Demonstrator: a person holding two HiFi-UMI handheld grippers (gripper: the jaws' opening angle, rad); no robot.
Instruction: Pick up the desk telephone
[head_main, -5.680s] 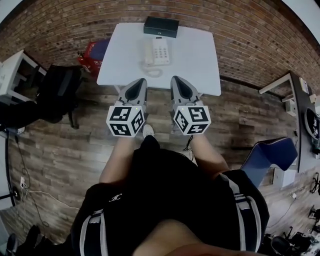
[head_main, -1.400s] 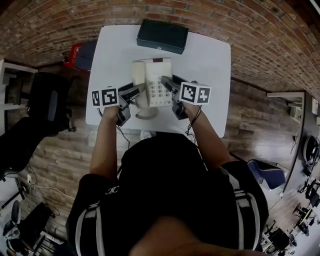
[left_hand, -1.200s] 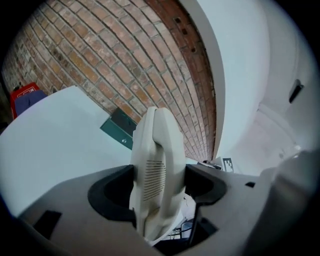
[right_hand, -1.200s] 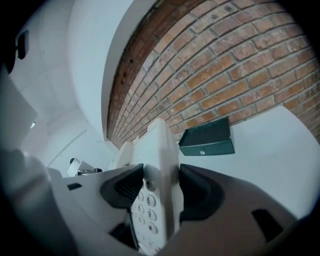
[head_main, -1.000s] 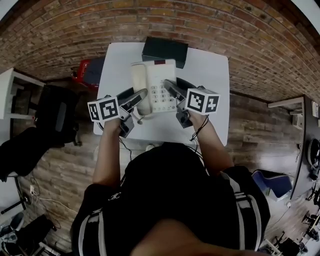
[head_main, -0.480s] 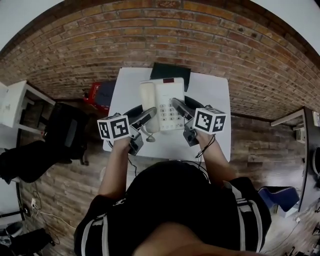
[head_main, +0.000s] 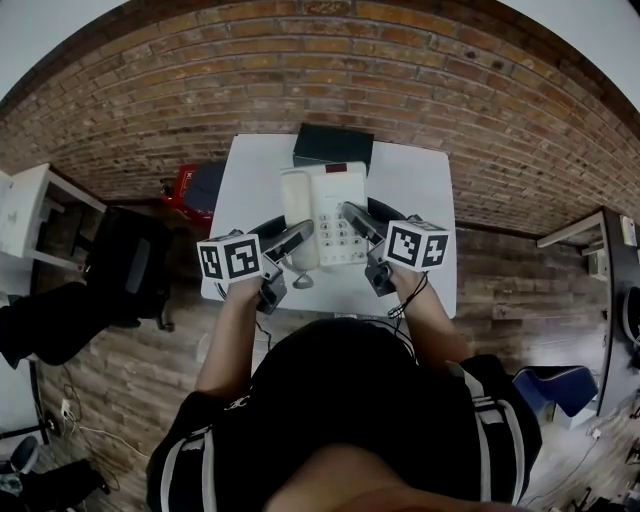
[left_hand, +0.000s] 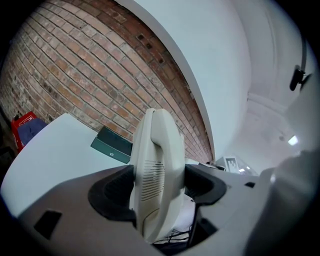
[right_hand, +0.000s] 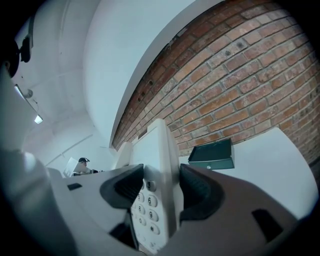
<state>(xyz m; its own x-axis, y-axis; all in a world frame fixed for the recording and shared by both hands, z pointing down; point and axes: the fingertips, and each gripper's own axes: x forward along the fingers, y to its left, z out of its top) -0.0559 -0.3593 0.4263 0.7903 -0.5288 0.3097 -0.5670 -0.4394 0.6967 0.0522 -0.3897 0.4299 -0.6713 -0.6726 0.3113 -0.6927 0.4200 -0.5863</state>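
Head view: a white table (head_main: 425, 190) stands against a brick wall (head_main: 400, 70) on a plank floor (head_main: 520, 280); a black box (head_main: 333, 147) lies at its far edge, with a red bag (head_main: 185, 185) on the floor beside it; the phone (head_main: 335, 195) hangs over the table, your left gripper (head_main: 303, 232) clamped on its handset side and your right gripper (head_main: 352, 214) on its keypad side.

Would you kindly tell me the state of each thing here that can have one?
desk telephone: held up off the white table, clamped at both sides.
handset: seated in its cradle.
left gripper: shut on the desk telephone.
right gripper: shut on the desk telephone.
dark box: closed, lying flat on the table.
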